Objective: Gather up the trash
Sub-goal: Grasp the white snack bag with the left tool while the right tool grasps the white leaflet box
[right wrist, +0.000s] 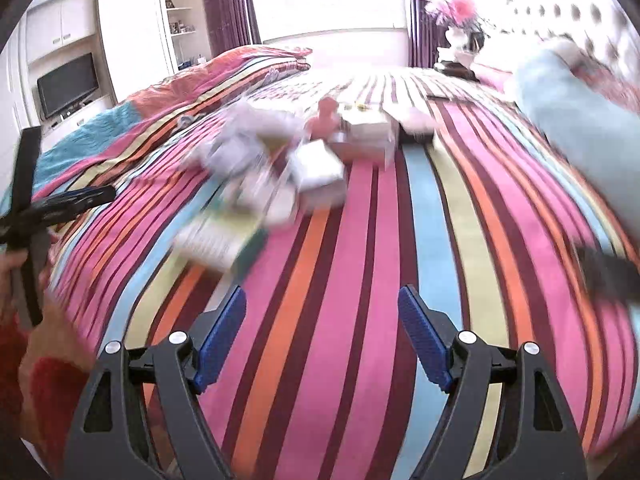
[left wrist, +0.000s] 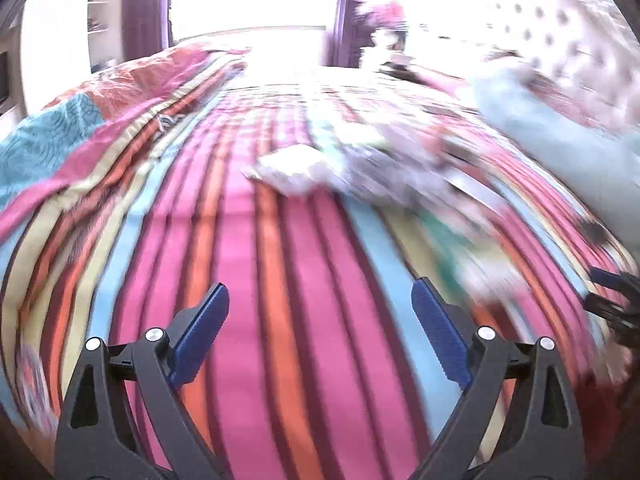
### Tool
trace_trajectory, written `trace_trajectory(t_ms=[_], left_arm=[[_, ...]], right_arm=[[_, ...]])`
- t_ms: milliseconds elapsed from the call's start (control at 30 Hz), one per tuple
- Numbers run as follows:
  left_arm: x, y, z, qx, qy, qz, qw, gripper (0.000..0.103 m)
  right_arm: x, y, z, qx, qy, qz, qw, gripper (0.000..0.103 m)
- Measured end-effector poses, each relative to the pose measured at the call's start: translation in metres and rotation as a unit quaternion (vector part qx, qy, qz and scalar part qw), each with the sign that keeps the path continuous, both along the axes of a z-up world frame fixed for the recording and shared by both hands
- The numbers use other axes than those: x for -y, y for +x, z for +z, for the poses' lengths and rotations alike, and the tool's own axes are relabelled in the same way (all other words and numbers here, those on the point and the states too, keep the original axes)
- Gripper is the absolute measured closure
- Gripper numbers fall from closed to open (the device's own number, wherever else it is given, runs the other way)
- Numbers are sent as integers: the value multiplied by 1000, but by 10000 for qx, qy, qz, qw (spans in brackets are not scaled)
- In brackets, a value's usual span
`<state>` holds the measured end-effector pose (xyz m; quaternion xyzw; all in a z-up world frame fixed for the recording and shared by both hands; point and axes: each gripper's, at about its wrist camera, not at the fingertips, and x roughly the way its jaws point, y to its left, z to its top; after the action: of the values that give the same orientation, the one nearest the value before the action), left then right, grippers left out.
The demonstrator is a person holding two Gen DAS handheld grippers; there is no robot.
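Observation:
A blurred pile of trash (right wrist: 276, 160) lies mid-bed on the striped bedspread (right wrist: 352, 280): a green-and-white carton (right wrist: 216, 236), white boxes (right wrist: 320, 168) and crumpled clear plastic (right wrist: 240, 136). The left wrist view shows the same pile (left wrist: 360, 160), led by a white packet (left wrist: 292, 168). My left gripper (left wrist: 320, 304) hovers over bare stripes short of it, jaws wide open and empty. My right gripper (right wrist: 322, 308) also stands open and empty, below the carton. The left gripper (right wrist: 68, 200) appears at the right view's left edge; the right gripper (left wrist: 616, 292) shows at the left view's right edge.
A folded colourful quilt (right wrist: 180, 84) lies along the bed's left side. A pale blue pillow (right wrist: 580, 120) rests at the right by the tufted headboard (right wrist: 560, 12). A flower vase (right wrist: 460, 28) stands behind the bed, and a TV (right wrist: 68, 84) and white cabinets are at the far left.

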<state>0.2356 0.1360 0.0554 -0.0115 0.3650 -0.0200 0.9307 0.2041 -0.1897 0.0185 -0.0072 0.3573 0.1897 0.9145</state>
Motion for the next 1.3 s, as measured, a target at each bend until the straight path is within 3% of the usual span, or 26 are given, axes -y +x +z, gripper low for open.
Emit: trace_trajectory(t_ms=[67,233,367,567,700,767,800,867,900,967,1133,1300], left_arm=[[-14,61,-8,-293,-398,227,9985,13],[-33,140,-24,-567,-1312,644,9876,13],[-31,179,-43,-941,-1005,888,9865,13],[-24,212,-52,-1137,-818,1311,9814,13],[-25,220,-54,-1115,-773,1522,9790,13],[-25,220,-55,-1094,-650,1525,9801,14],[-24,219,-56,-1050,-512,1530,9813,18],[-28,216,-58,-955,-455,1526,9826,29],[-35,210,-57,-908,-576,1436,9838,31],[-40,203,-54,-863,-448,1407,9853,33],[-54,168,-40,-637,-692,1353,9863,33],[-62,115,-4,-41,-851,1179,9894,33]], right_arm=[[-13,46,3,-111,-64,-24,9999,29],[-33,98,4,-332,-211,107,9992,29],[-41,117,-3,-437,-303,118,9985,29],[-54,139,-14,-669,-266,165,9973,29],[-62,148,-16,-670,-241,246,9972,29],[-70,155,-25,-697,-589,202,9956,29],[-71,157,-28,-781,-643,193,9947,32],[-65,153,-29,-742,-637,104,9952,49],[-61,151,-27,-749,-575,85,9955,52],[-47,142,-23,-748,-375,-18,9965,53],[-1,107,-12,-648,-54,-356,9972,53],[34,40,9,-341,241,-394,9984,53]])
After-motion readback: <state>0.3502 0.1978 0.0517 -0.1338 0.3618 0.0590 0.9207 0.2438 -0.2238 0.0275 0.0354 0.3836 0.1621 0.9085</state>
